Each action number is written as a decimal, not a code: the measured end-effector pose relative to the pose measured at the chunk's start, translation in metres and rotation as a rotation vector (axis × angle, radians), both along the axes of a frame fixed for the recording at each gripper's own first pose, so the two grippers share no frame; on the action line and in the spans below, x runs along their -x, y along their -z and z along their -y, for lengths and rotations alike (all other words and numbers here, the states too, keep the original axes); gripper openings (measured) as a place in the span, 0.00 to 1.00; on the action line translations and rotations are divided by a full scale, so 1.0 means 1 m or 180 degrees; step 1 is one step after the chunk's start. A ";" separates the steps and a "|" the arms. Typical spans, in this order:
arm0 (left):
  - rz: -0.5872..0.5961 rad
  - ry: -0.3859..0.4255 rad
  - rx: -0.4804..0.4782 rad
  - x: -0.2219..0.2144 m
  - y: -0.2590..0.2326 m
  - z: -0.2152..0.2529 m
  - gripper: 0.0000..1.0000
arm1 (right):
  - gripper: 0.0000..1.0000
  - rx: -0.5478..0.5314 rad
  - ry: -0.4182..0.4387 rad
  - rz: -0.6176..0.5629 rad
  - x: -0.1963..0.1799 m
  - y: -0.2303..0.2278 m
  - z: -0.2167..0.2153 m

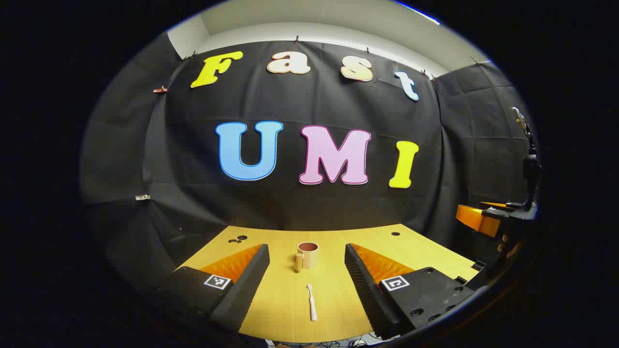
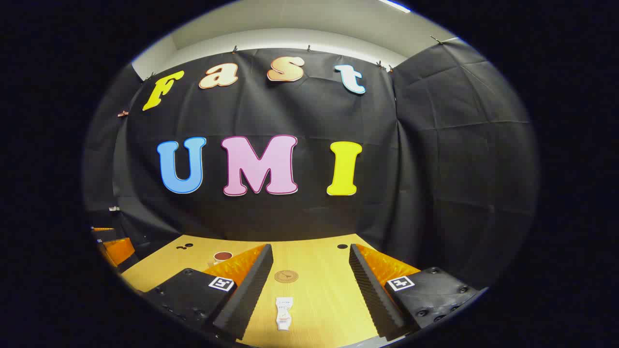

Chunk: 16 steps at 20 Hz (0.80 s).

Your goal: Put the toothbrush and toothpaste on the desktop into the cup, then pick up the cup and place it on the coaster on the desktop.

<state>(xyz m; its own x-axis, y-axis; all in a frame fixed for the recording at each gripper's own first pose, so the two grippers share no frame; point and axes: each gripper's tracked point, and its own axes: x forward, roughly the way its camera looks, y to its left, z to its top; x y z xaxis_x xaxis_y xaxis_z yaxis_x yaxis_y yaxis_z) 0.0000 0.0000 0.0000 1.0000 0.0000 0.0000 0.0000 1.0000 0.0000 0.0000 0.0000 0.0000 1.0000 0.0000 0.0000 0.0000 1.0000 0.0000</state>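
A tan cup (image 1: pixel 307 255) with a dark inside stands upright on the wooden desktop (image 1: pixel 333 290), straight ahead of my open left gripper (image 1: pixel 305 270). A pale pink toothbrush (image 1: pixel 312 302) lies flat between that gripper's fingers, nearer than the cup, untouched. In the right gripper view a white toothpaste tube (image 2: pixel 284 313) lies between the wide-apart fingers of my right gripper (image 2: pixel 308 280), which is open. Beyond the tube rests a round brown coaster (image 2: pixel 286 276). The cup (image 2: pixel 222 257) peeks out behind the right gripper's left finger.
The other gripper (image 1: pixel 503 217), orange and black, hovers at the far right of the left gripper view; its orange body (image 2: pixel 113 249) appears at the left edge of the right gripper view. Small dark holes (image 1: pixel 395 234) mark the desktop's far side. Black cloth walls close in behind.
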 end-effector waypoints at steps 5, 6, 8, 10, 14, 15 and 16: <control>-0.0007 0.0003 -0.0042 -0.001 0.004 0.001 0.97 | 0.98 0.0031 -0.0177 -0.0109 0.006 0.016 -0.009; -0.0010 0.0017 -0.0035 -0.001 0.004 0.003 0.97 | 0.98 0.0020 -0.0193 -0.0108 0.008 0.015 -0.011; -0.0034 0.0033 -0.0033 -0.001 0.007 0.004 0.97 | 0.98 0.0016 -0.0199 -0.0084 0.004 0.010 -0.011; -0.0053 0.0037 -0.0040 0.002 0.009 0.005 0.97 | 0.98 0.0012 -0.0215 -0.0062 0.003 0.008 -0.014; -0.0073 0.0019 0.0006 0.007 0.014 0.004 0.97 | 0.98 0.0052 -0.0249 -0.0095 0.004 0.011 -0.019; -0.0077 0.0014 0.0011 0.008 0.016 0.004 0.97 | 0.97 0.0058 -0.0255 -0.0099 0.004 0.011 -0.021; -0.0093 -0.0002 0.0024 0.009 0.016 0.002 0.97 | 0.98 0.0057 -0.0260 -0.0101 0.005 0.011 -0.023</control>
